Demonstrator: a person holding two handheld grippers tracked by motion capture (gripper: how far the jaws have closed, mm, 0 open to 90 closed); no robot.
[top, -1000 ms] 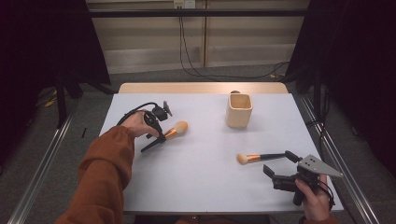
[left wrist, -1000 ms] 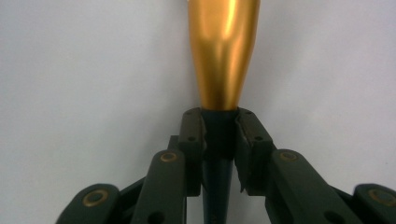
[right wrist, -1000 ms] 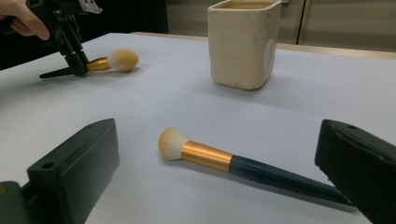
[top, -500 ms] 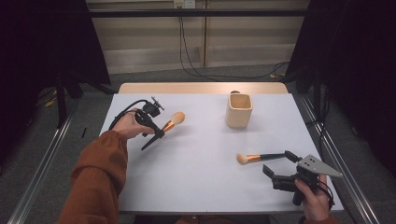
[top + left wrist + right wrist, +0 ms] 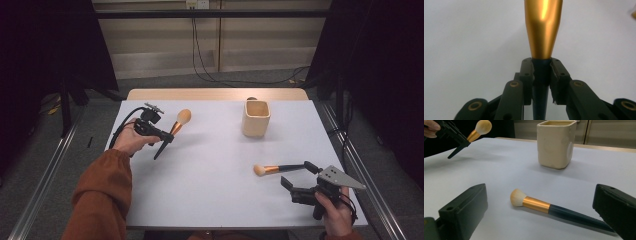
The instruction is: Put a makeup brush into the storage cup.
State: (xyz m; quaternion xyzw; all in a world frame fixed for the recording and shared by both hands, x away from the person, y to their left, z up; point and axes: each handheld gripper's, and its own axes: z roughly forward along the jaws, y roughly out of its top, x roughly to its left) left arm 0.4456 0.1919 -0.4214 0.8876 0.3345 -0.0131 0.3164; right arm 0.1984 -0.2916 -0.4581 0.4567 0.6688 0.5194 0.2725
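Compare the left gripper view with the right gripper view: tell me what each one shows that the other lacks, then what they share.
Left gripper view alone: a close look at the left gripper shut on the dark handle of a makeup brush, just below its gold collar.

Right gripper view alone: the right gripper open, a second brush lying flat on the table between its jaws, and a cream cup standing upright beyond it.

Both: the white table, and the held brush, seen far off at the upper left of the right gripper view, lifted off the table with its bristles raised.
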